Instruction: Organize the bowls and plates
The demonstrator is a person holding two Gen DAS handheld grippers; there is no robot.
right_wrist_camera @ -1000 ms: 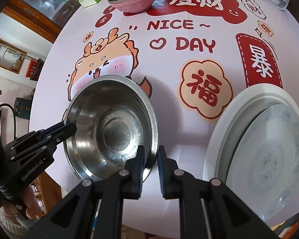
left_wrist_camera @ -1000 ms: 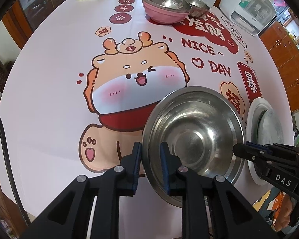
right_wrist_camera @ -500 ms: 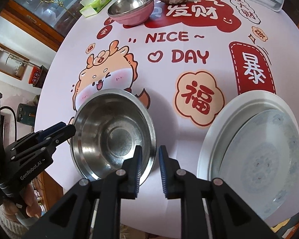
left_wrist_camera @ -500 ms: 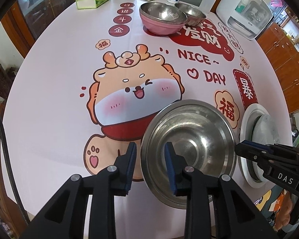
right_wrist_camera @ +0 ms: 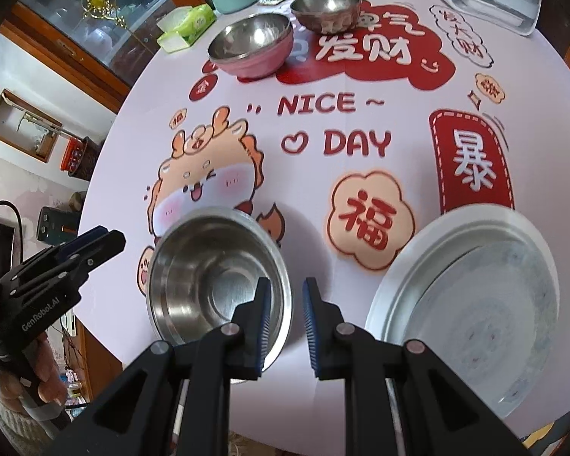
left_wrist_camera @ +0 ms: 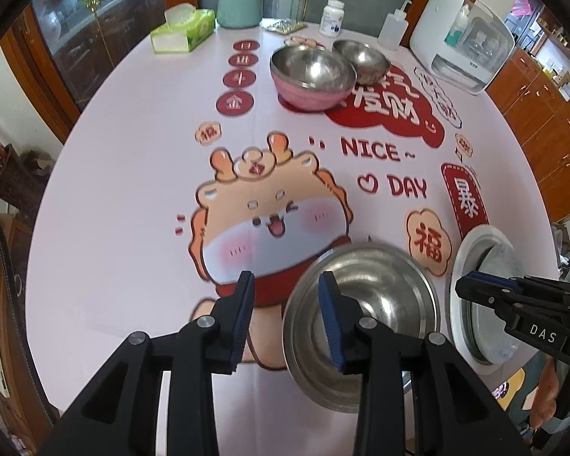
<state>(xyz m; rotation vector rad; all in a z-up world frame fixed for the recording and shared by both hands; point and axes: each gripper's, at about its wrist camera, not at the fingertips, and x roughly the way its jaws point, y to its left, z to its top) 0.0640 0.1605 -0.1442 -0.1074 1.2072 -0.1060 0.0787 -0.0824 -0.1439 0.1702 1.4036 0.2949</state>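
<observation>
A large steel bowl (left_wrist_camera: pixel 376 304) (right_wrist_camera: pixel 209 281) rests on the table near the front edge. My left gripper (left_wrist_camera: pixel 287 315) is open, raised above the bowl's left rim. My right gripper (right_wrist_camera: pixel 285 323) is open at the bowl's right rim, empty. A white plate with a patterned plate stacked in it (right_wrist_camera: pixel 471 296) (left_wrist_camera: pixel 486 285) lies to the right. A pink bowl with a steel bowl nested inside (left_wrist_camera: pixel 311 76) (right_wrist_camera: pixel 252 43) and a smaller steel bowl (left_wrist_camera: pixel 361 59) (right_wrist_camera: pixel 325 9) stand at the far side.
The round table (left_wrist_camera: pixel 114 190) has a printed cartoon cloth. At its far edge stand a tissue box (left_wrist_camera: pixel 182 30), a green canister (left_wrist_camera: pixel 239 2), a pill bottle (left_wrist_camera: pixel 332 17), a squeeze bottle (left_wrist_camera: pixel 393 26) and a white appliance (left_wrist_camera: pixel 463 34).
Both grippers have let go of the large steel bowl's rim, opened, and pulled back upward. The bowl now rests on the table.
</observation>
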